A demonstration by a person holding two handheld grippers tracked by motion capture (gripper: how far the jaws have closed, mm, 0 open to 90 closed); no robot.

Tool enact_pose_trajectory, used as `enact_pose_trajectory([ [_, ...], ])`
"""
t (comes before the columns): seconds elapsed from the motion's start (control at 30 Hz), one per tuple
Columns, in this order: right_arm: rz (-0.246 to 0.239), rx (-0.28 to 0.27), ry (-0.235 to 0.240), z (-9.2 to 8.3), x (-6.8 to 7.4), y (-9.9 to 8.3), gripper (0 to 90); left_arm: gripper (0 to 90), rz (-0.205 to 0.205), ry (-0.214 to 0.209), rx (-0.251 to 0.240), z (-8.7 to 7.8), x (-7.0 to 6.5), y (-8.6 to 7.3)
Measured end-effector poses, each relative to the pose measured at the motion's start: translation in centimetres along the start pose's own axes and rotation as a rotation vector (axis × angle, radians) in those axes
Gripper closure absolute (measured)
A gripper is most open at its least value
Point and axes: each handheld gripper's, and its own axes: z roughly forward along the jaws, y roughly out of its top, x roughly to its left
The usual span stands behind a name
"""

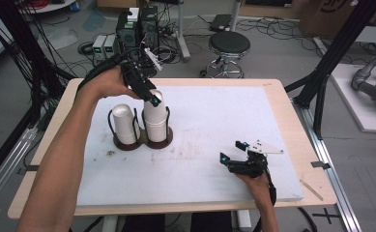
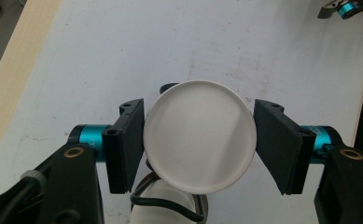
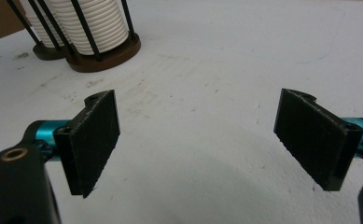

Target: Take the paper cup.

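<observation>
Two stacks of upside-down white cups stand in a brown twin holder [image 1: 142, 141] with black wire posts, on the left part of the white board. My left gripper [image 1: 154, 99] reaches down from the far side onto the taller right stack [image 1: 155, 118]. In the left gripper view its pads [image 2: 125, 149] press both sides of the top cup [image 2: 199, 140], so it is shut on that cup. The shorter left stack [image 1: 124, 123] stands free. My right gripper [image 1: 233, 151] rests open near the front right of the board, its jaws [image 3: 198, 135] wide apart over bare surface, pointing toward the holder [image 3: 109, 56].
The white board [image 1: 214, 121] lies on a wooden table [image 1: 296, 145]. Behind the table stand a black stool [image 1: 229, 46] and computer boxes [image 1: 137, 26] among cables on the floor. Black frame struts [image 1: 330, 63] rise at the right.
</observation>
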Motion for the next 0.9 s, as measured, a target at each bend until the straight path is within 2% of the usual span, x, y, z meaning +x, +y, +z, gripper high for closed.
enact_pose_trajectory([
  [0.1, -0.001, 0.001, 0.001, 0.0, 0.0, 0.0, 14.8, 36.5, 0.003, 0.001, 0.001, -0.1, 0.0, 0.0],
  [0.17, -0.007, -0.003, 0.000, 0.0, 0.0, 0.0, 14.8, 36.8, -0.003, 0.000, -0.016, -0.3, -0.1, 0.0],
  [0.2, -0.008, -0.004, -0.001, 0.0, 0.0, 0.0, 14.8, 36.7, -0.014, 0.001, -0.037, -0.9, -0.1, 0.1],
  [0.4, -0.008, 0.000, 0.001, 0.0, 0.0, 0.0, 14.9, 36.7, -0.019, 0.009, -0.073, -2.4, -0.4, 0.3],
  [0.57, -0.010, 0.001, 0.003, 0.0, 0.0, 0.0, 14.8, 36.7, -0.013, 0.018, -0.072, -2.6, -0.5, 0.2],
  [0.9, 0.000, 0.007, 0.004, 0.0, 0.0, 0.0, 14.8, 36.7, -0.036, 0.030, -0.094, -3.3, -0.4, -0.1],
])
